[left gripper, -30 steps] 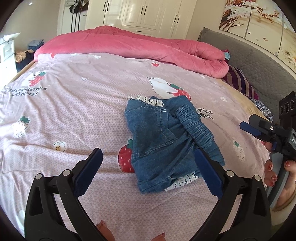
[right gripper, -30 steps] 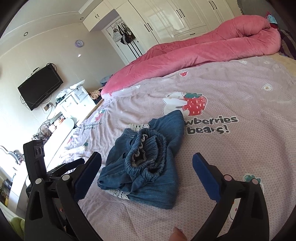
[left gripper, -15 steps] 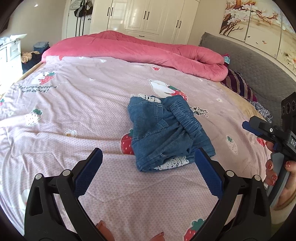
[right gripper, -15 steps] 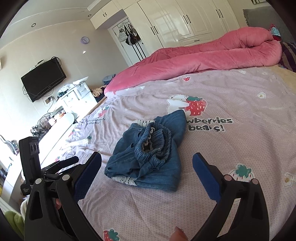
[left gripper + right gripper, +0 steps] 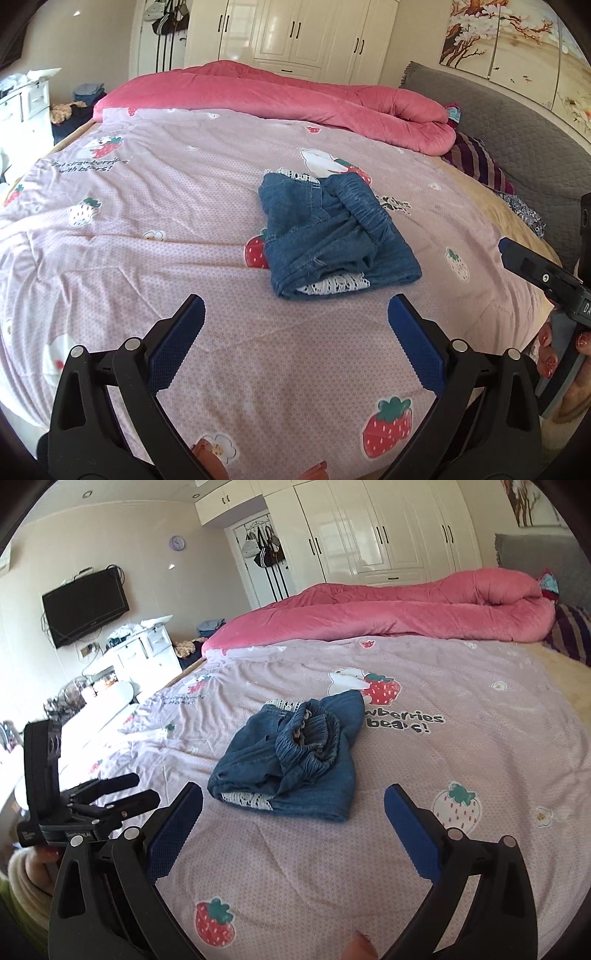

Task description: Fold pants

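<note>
Pants folded, grippers pulled back

Both the left gripper (image 5: 295, 325) and right gripper (image 5: 293, 812), wide open and empty, have retreated from the pants (image 5: 334, 236); folding looks finished.

Black gripper (image 5: 295, 325) frames, blue ribbed pads (image 5: 413, 343) — silver screws, red-painted nails.

Your folded pants (image 5: 334, 236) hide their own legs inside the bundle, so only a strip of white lace trim (image 5: 332, 285) shows at the near edge. In the left wrist view the right gripper (image 5: 543, 275) runs off the right edge, so you cannot see how its jaws stand. Your hand (image 5: 33, 867) under the left gripper (image 5: 122, 794) is mostly cut off at the frame's rim.
</note>
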A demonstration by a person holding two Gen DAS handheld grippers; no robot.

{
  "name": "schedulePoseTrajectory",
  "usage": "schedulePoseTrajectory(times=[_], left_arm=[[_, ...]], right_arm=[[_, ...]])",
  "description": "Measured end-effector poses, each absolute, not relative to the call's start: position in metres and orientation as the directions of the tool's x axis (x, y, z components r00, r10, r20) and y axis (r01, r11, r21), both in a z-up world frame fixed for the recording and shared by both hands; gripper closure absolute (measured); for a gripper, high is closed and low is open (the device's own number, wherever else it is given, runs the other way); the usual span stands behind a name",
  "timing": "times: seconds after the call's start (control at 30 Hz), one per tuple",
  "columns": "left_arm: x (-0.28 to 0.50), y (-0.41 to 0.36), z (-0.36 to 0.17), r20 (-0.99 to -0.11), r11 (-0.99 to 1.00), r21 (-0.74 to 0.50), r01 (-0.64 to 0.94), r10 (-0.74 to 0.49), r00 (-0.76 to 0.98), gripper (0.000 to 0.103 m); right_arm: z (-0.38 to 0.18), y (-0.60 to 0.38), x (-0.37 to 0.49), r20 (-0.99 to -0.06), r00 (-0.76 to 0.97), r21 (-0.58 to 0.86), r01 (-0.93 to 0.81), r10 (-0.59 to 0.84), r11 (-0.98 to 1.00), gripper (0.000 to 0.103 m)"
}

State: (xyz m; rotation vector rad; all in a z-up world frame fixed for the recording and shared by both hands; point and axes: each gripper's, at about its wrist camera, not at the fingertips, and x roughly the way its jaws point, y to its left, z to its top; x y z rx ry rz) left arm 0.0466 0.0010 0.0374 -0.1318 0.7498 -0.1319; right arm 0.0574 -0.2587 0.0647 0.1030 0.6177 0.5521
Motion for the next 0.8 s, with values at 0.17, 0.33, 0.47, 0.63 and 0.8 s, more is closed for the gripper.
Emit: schedulePoseTrajectory(times=[0.17, 0.33, 0.47, 0.63, 0.8], left_arm=[[0.031, -0.001, 0.032, -0.674, 0.986, -0.155, 0.065, -0.153, 0.723, 0.010], [0.020, -0.003, 0.026, -0.678, 0.987, -0.146, 0.065, -0.148, 0.720, 0.010], [0.012, -0.007, 0.020, -0.681, 0.990, -0.124, 0.067, -0.135, 0.720, 0.010], [0.002, -0.006, 0.010, -0.684, 0.987, -0.147, 0.063, -0.147, 0.714, 0.010], [-0.008, -0.009, -0.001, -0.685, 0.986, -0.156, 0.061, -0.153, 0.712, 0.010]], right_arm=[[0.056, -0.259, 0.045, -0.525, 0.671, 0.272, -0.451, 0.524, 0.850, 0.005], [0.046, -0.257, 0.030, -0.533, 0.690, 0.231, -0.439, 0.490, 0.868, 0.005], [0.037, -0.257, 0.017, -0.539, 0.695, 0.227, -0.424, 0.476, 0.877, 0.005], [0.024, -0.256, 0.003, -0.552, 0.706, 0.191, -0.411, 0.444, 0.891, 0.005], [0.009, -0.253, -0.007, -0.560, 0.716, 0.163, -0.399, 0.418, 0.902, 0.005]])
